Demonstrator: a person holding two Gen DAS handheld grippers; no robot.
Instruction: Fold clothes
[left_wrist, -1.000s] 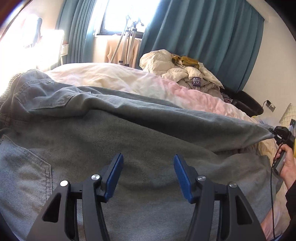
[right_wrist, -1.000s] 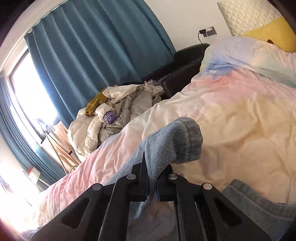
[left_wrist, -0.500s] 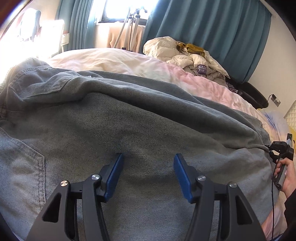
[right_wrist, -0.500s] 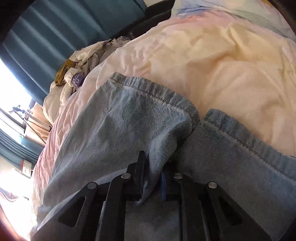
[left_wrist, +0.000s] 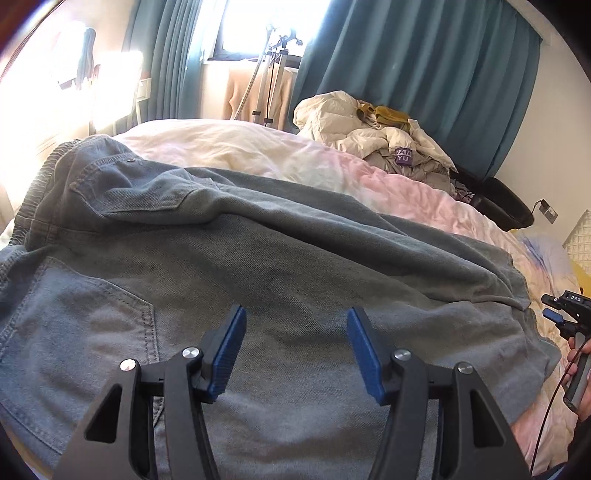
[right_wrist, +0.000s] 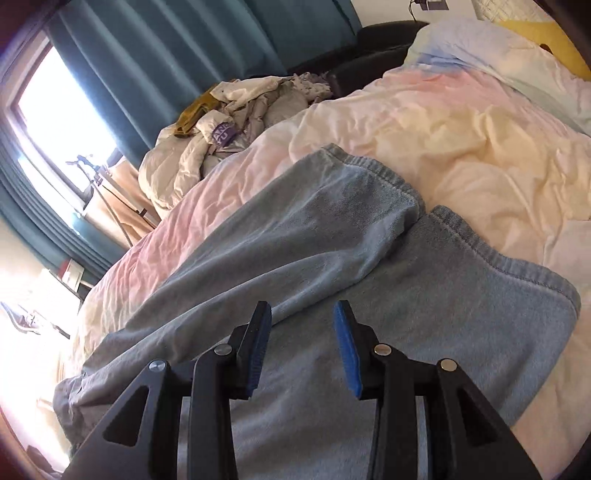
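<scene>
A pair of grey-blue jeans lies across the bed, waistband at the far left and back pocket at the near left. My left gripper hovers open just above the seat of the jeans, nothing between its blue pads. In the right wrist view the two leg ends of the jeans lie side by side on the quilt, one leg overlapping the other. My right gripper stands over them with its jaws opening and no cloth between the pads. The right gripper also shows at the left wrist view's right edge, held by a hand.
The bed is covered by a pink, cream and pale blue quilt. A heap of pale clothes sits at its far side before teal curtains. A tripod stands by the window, a dark chair beyond the bed.
My right gripper was shut on a jeans leg end, laid it beside the other leg, let go and drew back. My left gripper rose slightly and stayed open.
</scene>
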